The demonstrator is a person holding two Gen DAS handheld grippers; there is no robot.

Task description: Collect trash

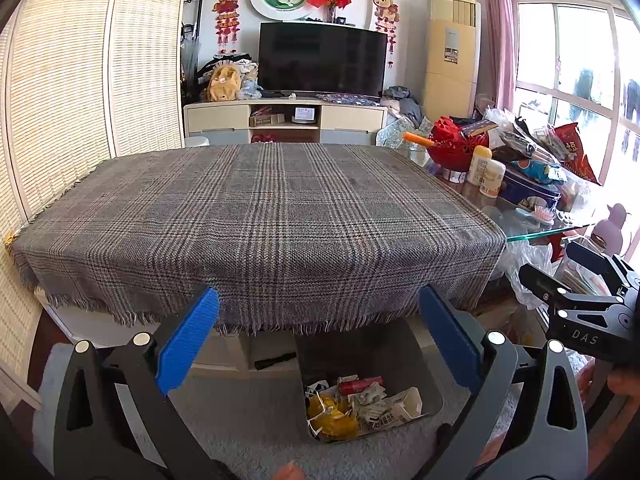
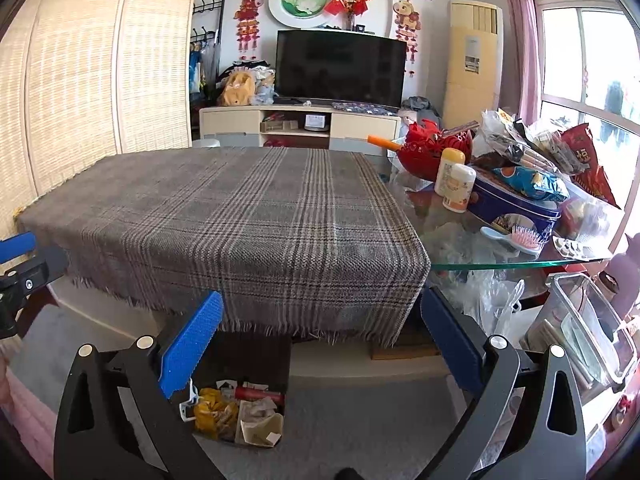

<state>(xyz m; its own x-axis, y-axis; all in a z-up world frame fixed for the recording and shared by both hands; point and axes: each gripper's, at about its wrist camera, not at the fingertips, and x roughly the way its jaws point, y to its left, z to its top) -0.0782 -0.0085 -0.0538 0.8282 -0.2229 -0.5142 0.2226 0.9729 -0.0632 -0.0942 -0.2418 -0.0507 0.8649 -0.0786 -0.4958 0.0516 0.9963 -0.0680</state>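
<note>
Both tools are spread wide and pinch nothing. The left tool (image 1: 318,340) and the right tool (image 2: 320,344) have flat blue pads with tiny ridges on black arms. The bin (image 1: 434,402) is the landmark: a grey box on the soft grey floor mat, just below and in front of both tools, partly tucked under the near edge of the counter (image 1: 568,229). Inside the bin lies the trash (image 1: 360,406): crinkly yellow wrappers, crumpled white paper, a torn white carton and a red tube lying on its side. The bin sits right between the left tool's pads, so I think the left tool is a bit nearer; from the right tool it lies down and to the left. Above the bin hangs the plaid cloth (image 1: 256,216), woolly, grey and brown, with a fringe, and its top is bare. No trash shows on it, so the job looks nearly done. Far right of the bin, on the glass part, stand the pale bottles (image 2: 454,182), a blue tin (image 2: 516,208), shiny snack bags (image 2: 584,156), a pink hairbrush (image 2: 524,236) and a red basket (image 2: 432,152).
</note>
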